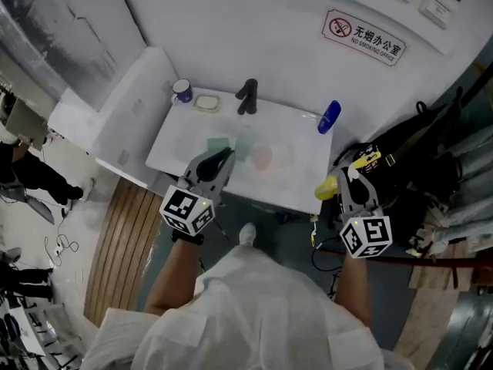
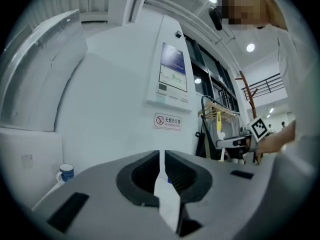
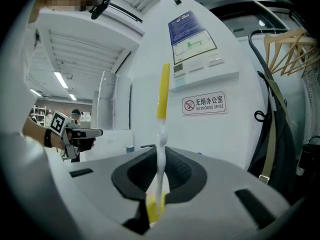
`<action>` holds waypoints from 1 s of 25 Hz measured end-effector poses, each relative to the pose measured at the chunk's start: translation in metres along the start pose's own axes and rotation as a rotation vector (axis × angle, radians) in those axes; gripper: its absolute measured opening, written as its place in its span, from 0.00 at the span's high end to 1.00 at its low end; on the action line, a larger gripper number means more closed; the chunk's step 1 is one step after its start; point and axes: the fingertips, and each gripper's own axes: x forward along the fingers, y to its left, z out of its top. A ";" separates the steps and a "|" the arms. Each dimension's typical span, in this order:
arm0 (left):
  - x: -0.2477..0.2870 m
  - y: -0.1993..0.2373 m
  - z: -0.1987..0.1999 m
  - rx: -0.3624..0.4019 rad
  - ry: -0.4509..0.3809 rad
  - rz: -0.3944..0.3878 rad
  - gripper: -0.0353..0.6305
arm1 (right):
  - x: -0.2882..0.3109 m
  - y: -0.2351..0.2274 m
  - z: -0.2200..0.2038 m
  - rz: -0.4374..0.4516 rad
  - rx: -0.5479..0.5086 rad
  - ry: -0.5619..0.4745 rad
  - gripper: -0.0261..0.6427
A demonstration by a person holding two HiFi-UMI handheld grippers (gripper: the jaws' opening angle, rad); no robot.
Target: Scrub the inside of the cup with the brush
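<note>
Nearest the person, the right gripper (image 3: 161, 159) is clenched on the brush (image 3: 162, 91). Its jaws pinch the thin white neck, so one yellow end stands up past the tips and the other shows behind the pads. The brush looks light, with a stiff, narrow stem. That grip should steer it well, though so thin a stem could twist between the pads under hard scrubbing. The left gripper (image 1: 225, 157) is level with it, jaws closed together. A pale sliver shows in the slot behind the tips, and I cannot tell whether it is a thing or only background. Nothing is plainly held. Both grippers hang at the near edge of the white desk (image 1: 304, 133), not touching it. On the desk just ahead lies a green sponge (image 1: 219, 142), and beside it a faint pinkish round shape too blurred to name. At the far left corner, well apart from both grippers, a blue-and-white mug (image 1: 182, 91) stands upright. It is the one clear cup. It looks rigid, smooth and breakable, and likely slippery if wet. The left gripper would have to open and hold it by the wall or handle, low and firmly, while the brush goes in from above. Along the far edge stand a black fixture (image 1: 246, 96) and a blue bottle (image 1: 329, 116). A no-smoking sign (image 1: 363, 37) is on the wall behind.
</note>
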 end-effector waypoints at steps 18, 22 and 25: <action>0.098 0.040 -0.141 0.075 0.287 -0.339 0.70 | 0.136 0.002 -0.027 0.021 -0.009 0.086 0.92; 0.111 0.034 -0.166 0.060 0.329 -0.391 0.62 | 0.149 -0.002 -0.034 0.035 -0.014 0.114 0.92; 0.120 0.031 -0.188 0.072 0.375 -0.425 0.55 | 0.158 -0.002 -0.039 0.065 -0.023 0.134 0.92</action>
